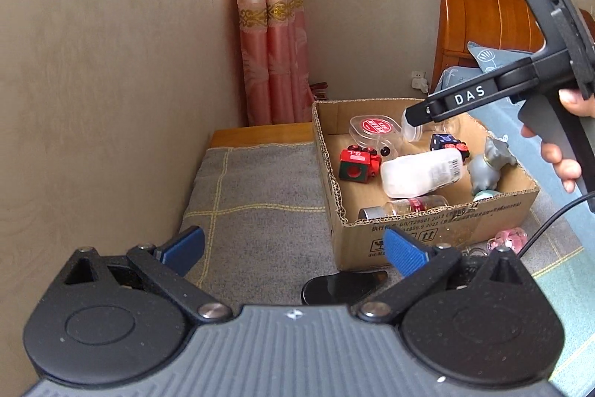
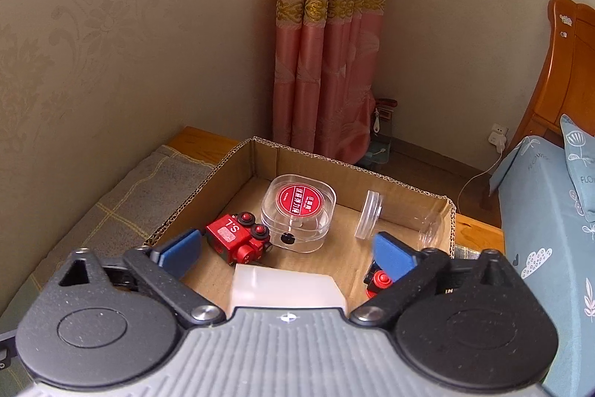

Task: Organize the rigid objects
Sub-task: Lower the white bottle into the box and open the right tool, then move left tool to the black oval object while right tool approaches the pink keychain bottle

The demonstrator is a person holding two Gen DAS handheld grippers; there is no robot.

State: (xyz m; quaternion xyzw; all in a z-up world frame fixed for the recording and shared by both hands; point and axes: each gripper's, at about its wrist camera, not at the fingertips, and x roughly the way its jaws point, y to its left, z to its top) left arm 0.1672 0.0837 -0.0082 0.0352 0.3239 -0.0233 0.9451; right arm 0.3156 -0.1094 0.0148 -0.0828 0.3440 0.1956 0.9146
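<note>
A cardboard box holds a red toy train, a white bottle, a grey elephant figure and a clear case with a red label. My right gripper, held by a hand, hangs over the box with its jaws wide open and nothing between the blue pads. A small clear round jar stands tilted on its edge just beyond them, under the gripper tip. My left gripper is open and empty, low over the blanket left of the box.
A grey checked blanket covers the surface, with the wall close on the left. A black object lies in front of the box. A pink glass piece lies outside its front corner. Blue bedding and a wooden headboard are on the right.
</note>
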